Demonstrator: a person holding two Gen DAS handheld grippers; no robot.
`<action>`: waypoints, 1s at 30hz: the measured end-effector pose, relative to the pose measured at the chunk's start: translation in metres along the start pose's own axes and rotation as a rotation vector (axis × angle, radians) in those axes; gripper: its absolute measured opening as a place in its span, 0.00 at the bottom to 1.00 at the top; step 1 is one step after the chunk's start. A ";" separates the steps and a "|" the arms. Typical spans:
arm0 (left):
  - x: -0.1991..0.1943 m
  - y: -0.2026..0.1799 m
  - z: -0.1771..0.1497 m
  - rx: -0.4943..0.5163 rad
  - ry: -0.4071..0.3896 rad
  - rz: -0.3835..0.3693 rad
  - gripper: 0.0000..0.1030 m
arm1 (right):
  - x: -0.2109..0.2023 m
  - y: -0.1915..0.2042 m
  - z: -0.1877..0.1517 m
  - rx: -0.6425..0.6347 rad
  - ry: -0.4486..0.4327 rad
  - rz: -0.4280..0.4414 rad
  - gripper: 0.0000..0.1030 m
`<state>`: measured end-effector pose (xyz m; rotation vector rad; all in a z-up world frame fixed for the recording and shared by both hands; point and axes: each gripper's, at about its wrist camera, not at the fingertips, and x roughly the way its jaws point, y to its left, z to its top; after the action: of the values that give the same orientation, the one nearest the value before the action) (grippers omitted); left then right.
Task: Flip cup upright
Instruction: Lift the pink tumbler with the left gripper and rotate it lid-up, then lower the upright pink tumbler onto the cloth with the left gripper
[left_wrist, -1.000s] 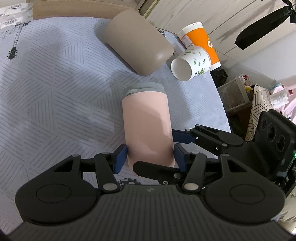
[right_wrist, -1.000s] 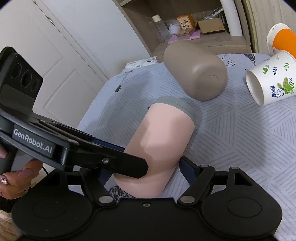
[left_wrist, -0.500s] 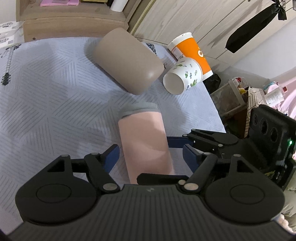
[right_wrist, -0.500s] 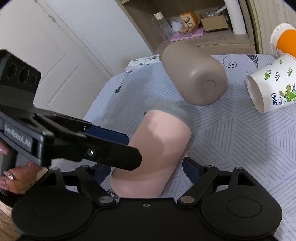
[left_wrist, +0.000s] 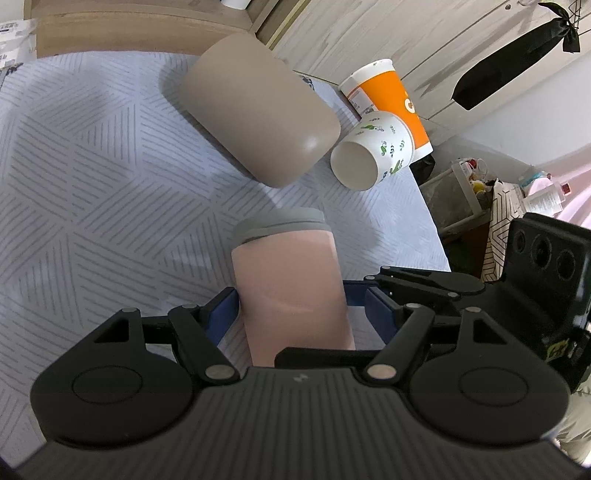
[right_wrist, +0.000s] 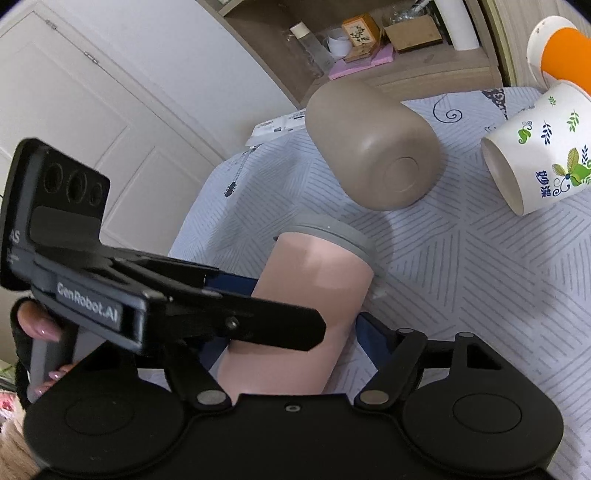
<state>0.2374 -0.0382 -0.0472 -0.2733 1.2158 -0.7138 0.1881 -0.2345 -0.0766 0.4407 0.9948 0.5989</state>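
While its base is hidden, both grippers flank the pink cup (left_wrist: 288, 284).

Matt pink cup (left_wrist: 291, 291) with a grey rubbery-looking rim. Smooth taupe tumbler (left_wrist: 258, 118), faint sheen at its base. Printed paper cup (left_wrist: 373, 155) (waxy-looking inside). Soft woven cloth (left_wrist: 92, 184), line-patterned. Ribbed matt black plastic on left gripper (left_wrist: 295, 314).

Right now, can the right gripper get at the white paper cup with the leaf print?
Probably yes: the right gripper straddles the pink cup, and bare cloth lies before the white paper cup.
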 end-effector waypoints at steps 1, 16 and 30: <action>0.000 0.000 -0.001 -0.003 -0.006 0.003 0.69 | 0.000 -0.001 0.000 0.006 0.000 0.003 0.76; -0.030 -0.033 -0.044 0.237 -0.158 0.093 0.61 | -0.020 0.042 -0.037 -0.325 -0.127 -0.081 0.76; -0.061 -0.050 -0.088 0.428 -0.300 0.119 0.59 | -0.047 0.059 -0.075 -0.587 -0.286 -0.076 0.72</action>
<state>0.1288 -0.0221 -0.0035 0.0477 0.7649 -0.7786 0.0879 -0.2146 -0.0470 -0.0358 0.5243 0.7034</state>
